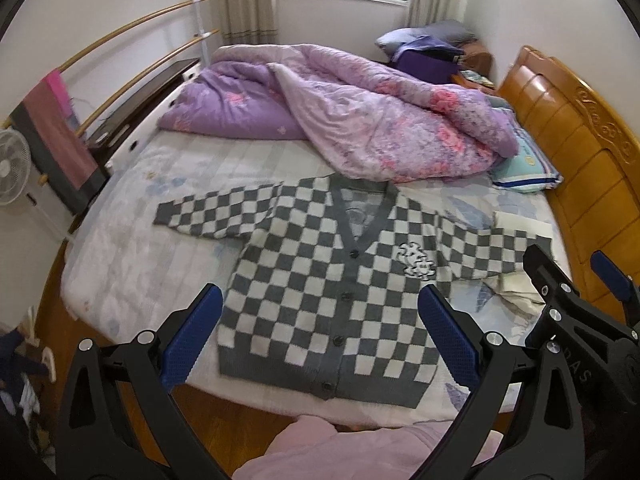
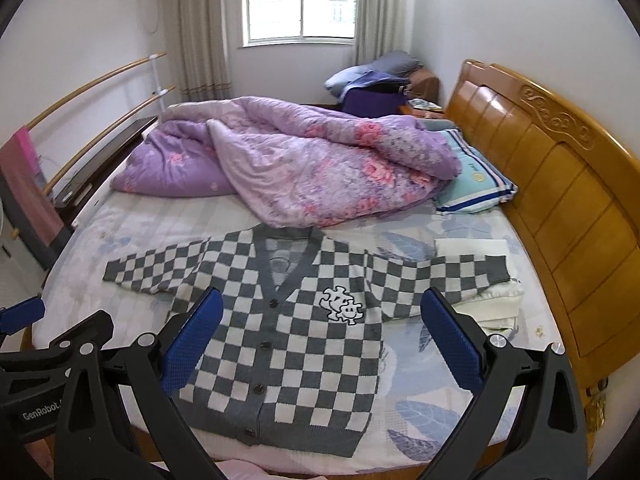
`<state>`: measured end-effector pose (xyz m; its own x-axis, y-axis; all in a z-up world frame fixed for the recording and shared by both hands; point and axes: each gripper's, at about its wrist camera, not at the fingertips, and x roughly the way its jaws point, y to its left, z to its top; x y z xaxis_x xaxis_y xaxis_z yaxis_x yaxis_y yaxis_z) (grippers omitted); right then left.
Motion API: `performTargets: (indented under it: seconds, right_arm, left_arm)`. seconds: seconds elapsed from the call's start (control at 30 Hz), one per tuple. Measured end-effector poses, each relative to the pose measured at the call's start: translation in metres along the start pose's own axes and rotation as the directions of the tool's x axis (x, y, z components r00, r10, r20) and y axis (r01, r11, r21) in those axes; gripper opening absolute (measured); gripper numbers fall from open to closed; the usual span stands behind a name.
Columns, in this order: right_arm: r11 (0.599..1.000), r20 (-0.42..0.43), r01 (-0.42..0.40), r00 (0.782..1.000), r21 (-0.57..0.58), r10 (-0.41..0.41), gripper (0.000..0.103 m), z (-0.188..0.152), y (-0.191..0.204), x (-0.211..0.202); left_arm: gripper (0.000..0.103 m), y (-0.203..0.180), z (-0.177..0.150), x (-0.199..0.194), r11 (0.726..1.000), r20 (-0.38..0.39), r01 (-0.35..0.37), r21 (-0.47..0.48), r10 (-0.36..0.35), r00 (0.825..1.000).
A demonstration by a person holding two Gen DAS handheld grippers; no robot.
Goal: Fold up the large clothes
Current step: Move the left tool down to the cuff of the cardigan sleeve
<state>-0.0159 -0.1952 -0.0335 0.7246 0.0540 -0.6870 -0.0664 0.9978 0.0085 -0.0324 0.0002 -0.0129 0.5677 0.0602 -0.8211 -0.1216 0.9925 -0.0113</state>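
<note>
A grey-and-white checkered cardigan (image 1: 320,280) (image 2: 288,344) lies flat and buttoned on the bed, both sleeves spread sideways, hem toward the near edge. My left gripper (image 1: 320,316) hovers open above the cardigan's lower body, nothing between its blue pads. My right gripper (image 2: 322,320) is open too, held above the garment's chest with its white smiley patch (image 2: 343,305). In the left wrist view the right gripper (image 1: 576,280) shows at the right edge, over the right sleeve's cuff.
A rumpled purple floral quilt (image 1: 352,120) (image 2: 312,168) fills the far half of the bed (image 2: 440,412). A striped pillow (image 2: 476,184) and folded cream cloth (image 2: 496,304) lie near the wooden headboard (image 2: 560,208). A fan (image 1: 12,172) and rail stand left.
</note>
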Motion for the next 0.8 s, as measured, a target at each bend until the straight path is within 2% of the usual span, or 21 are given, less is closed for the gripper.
performTargets:
  seconds: [0.17,0.33,0.4,0.53,0.8]
  right_arm:
    - [0.995,-0.054,-0.099,0.994,-0.031,0.097,0.095,-0.005,0.01,0.009]
    - [0.972,-0.133,-0.225,0.968,-0.068,0.215,0.095,-0.016,0.028,0.02]
    - [0.956,-0.18,-0.284,0.947,-0.079,0.267,0.095,-0.021,0.038,0.026]
    - [0.933,-0.237,-0.352,0.915,-0.076,0.326,0.095,-0.025,0.057,0.035]
    - [0.91,-0.273,-0.393,0.897,-0.135,0.347,0.095,-0.025,0.11,0.054]
  left_arm:
    - [0.098,0.011,-0.011,-0.005,0.997,-0.046,-0.051,-0.063,0.049,0.998]
    - [0.098,0.03,-0.029,-0.009,0.983,-0.109,-0.113,-0.141,0.098,0.989]
    - [0.098,0.042,-0.037,-0.008,0.975,-0.147,-0.117,-0.187,0.09,0.985]
    - [0.098,0.065,-0.048,-0.001,0.96,-0.218,-0.128,-0.251,0.073,0.973]
    - [0.098,0.127,-0.053,0.033,0.933,-0.308,-0.104,-0.344,-0.008,0.951]
